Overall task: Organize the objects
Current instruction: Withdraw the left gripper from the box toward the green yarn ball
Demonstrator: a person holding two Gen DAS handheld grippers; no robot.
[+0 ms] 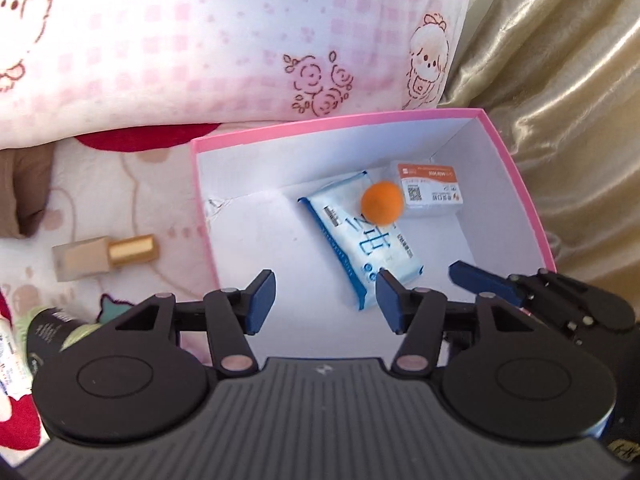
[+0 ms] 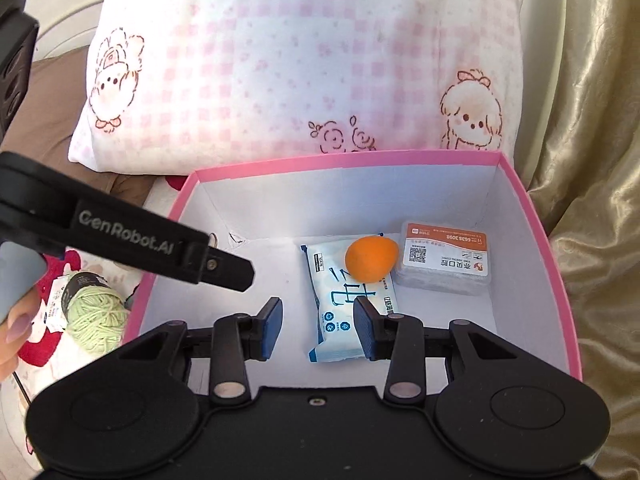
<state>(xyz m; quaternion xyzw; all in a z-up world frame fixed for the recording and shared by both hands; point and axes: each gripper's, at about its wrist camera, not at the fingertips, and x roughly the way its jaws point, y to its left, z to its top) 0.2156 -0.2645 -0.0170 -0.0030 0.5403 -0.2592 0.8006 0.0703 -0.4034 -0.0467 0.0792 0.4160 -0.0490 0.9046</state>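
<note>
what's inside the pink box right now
Three things lie in the pink box: a blue and white wipes packet, an orange ball resting on it, and a small clear case with an orange label. The ball covers part of the packet.

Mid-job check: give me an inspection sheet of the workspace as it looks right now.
Surface: patterned bedspread, soft and uneven.
Job's things: pink box holds a wipes pack, an orange ball resting on it, and a clear labelled case. Outside its left wall lie a gold-capped bottle and green yarn.
Clutter: small packets beside the yarn, unclear.
Grippers: left gripper and right gripper both over the box, jaws apart, empty.
Cables: possibly a thin dark cord.
Surroundings: pink checked pillow behind the box, gold fabric to its right.
</note>
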